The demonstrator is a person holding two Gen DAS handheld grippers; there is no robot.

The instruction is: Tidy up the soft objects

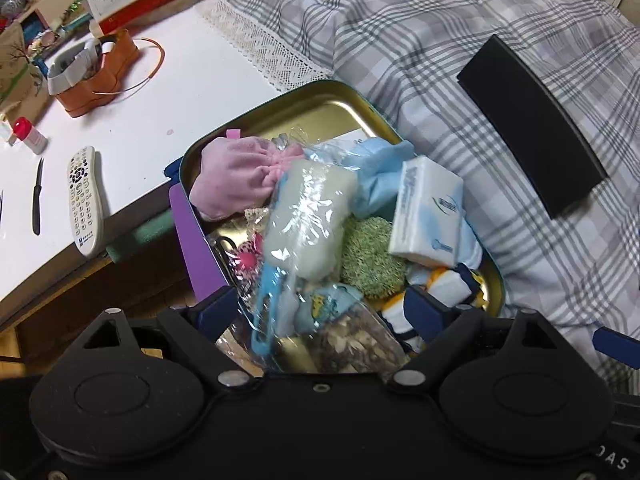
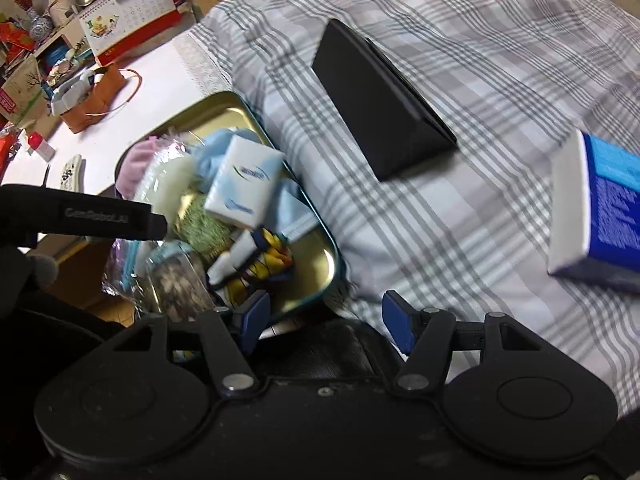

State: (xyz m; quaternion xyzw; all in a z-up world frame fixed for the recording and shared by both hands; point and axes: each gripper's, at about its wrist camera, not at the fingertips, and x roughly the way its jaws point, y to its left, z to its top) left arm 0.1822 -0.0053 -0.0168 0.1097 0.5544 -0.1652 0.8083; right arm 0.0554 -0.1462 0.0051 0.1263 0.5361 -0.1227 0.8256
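While both grippers hover with fingers spread and empty, the left gripper (image 1: 324, 308) and right gripper (image 2: 326, 320) flank the gold tin (image 1: 320, 110) on the plaid bed (image 1: 440, 20), packed with soft items; beyond lies the tissue pack (image 1: 430, 216).

Open tongs (image 2: 326, 322) beside stuffed tin (image 2: 320, 220)
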